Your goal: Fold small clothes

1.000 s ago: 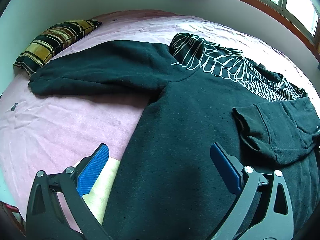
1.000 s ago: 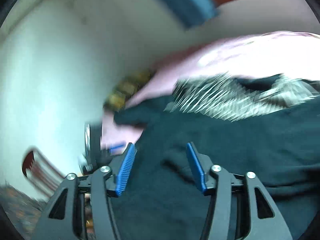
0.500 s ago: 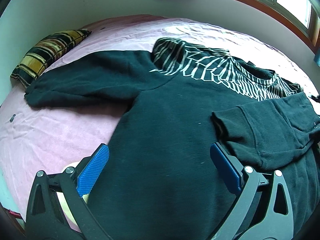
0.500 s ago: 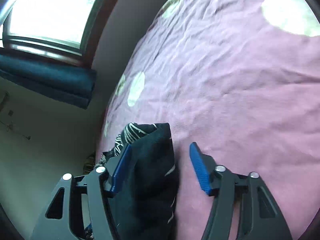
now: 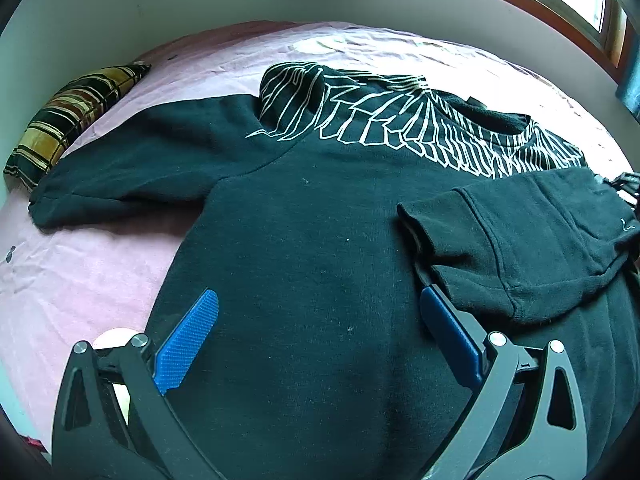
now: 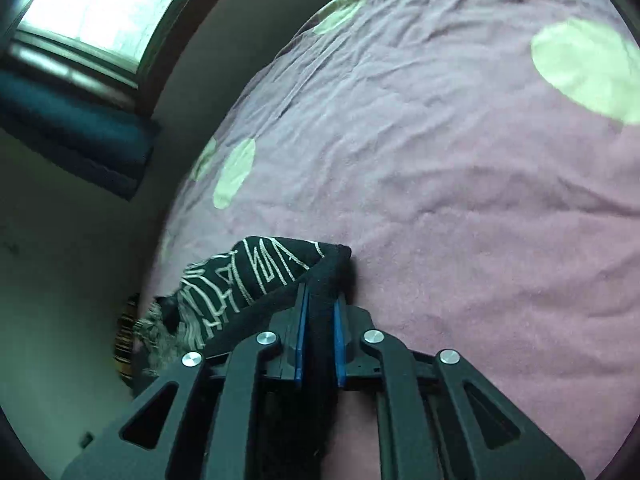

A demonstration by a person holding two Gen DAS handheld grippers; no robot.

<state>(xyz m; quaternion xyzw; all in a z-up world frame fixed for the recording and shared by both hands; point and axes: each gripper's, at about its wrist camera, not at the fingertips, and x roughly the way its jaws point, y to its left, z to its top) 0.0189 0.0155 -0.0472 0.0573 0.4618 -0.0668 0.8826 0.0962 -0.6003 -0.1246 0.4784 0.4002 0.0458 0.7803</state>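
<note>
While half a second ago its jaws stood apart around the fold, the right gripper (image 6: 319, 312) now pinches the sweater (image 5: 320, 240) at the bed's (image 5: 80, 272) right edge; the left gripper (image 5: 316, 344) hovers spread over its middle, so folding can begin.

sweatshirt (image 5: 320, 260) hem cut off below, pillow (image 6: 126, 332) mostly hidden, blurred

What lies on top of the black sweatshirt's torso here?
One sleeve is folded across the black sweatshirt, its cuff toward the middle. The fabric beneath that sleeve is covered. The right gripper pinches the shoulder edge.
</note>
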